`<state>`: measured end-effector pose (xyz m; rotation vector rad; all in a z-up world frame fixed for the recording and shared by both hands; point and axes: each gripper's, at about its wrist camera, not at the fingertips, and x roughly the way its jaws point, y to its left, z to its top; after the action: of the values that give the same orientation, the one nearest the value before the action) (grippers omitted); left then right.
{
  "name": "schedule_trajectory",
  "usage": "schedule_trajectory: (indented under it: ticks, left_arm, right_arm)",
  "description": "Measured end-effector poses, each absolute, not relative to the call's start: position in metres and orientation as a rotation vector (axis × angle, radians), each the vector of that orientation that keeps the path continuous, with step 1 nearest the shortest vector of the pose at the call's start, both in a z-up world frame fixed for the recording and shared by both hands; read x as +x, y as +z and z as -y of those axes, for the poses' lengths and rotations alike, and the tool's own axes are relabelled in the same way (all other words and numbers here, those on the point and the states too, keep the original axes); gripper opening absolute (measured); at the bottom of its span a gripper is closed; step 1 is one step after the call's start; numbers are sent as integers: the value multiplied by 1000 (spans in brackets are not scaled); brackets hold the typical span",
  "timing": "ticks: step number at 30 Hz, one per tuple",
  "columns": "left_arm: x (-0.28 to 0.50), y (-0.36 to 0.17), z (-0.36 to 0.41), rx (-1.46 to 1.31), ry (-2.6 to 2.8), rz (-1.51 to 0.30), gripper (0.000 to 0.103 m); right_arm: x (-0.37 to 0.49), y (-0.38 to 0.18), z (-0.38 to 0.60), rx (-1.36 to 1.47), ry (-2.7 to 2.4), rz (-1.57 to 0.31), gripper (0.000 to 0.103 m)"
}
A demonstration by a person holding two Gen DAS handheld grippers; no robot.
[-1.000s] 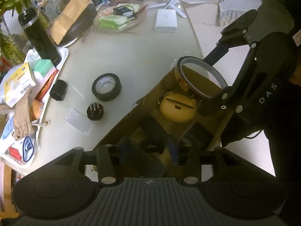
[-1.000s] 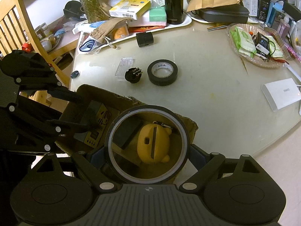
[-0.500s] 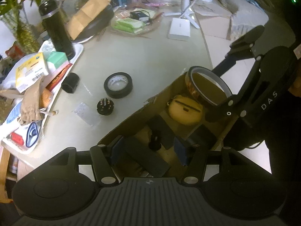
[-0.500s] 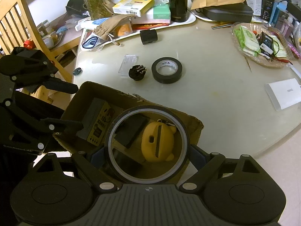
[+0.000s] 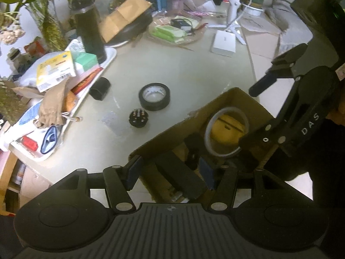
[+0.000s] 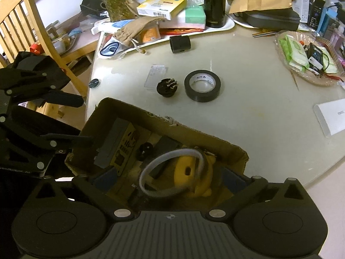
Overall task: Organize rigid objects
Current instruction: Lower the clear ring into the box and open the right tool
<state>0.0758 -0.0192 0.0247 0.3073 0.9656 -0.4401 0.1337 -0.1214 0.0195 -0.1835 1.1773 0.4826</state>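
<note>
With our right gripper [image 6: 170,180] spread apart, the thin translucent tape ring [image 6: 171,172] rests inside the brown cardboard box [image 6: 172,127] against the yellow toy [image 6: 194,172], so we should withdraw straight up, left gripper [image 5: 170,172] also apart.

This looks like a lived-in home: a cluttered dining table [image 6: 248,108], a wooden chair [image 6: 23,21] left of the grippers, and leafy houseplants [image 5: 32,4] ahead.

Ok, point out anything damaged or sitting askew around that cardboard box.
The cardboard box has a torn, frayed patch on its far rim. Inside, the clear tape ring sits tilted, leaning on the yellow toy rather than flat. Nothing looks spilled.
</note>
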Motion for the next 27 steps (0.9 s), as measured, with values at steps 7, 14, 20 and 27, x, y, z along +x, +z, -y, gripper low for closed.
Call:
schedule_trajectory:
  ticks: [7,14,20,27]
  left_arm:
    - [77,26,12,296,-373,-908,57]
    - [81,29,7,261,-352,-893,69]
    - [80,29,10,265,-385,-863,72]
    - [81,27,9,249,-409,-830,72]
  right_arm:
    - [134,20,125,-190,450,-1163,103]
    - [135,25,131,-168,412,-1117,103]
    - [135,31,130,-163,398,-1060,103]
    - [138,32,133,-145,379,-1031,103]
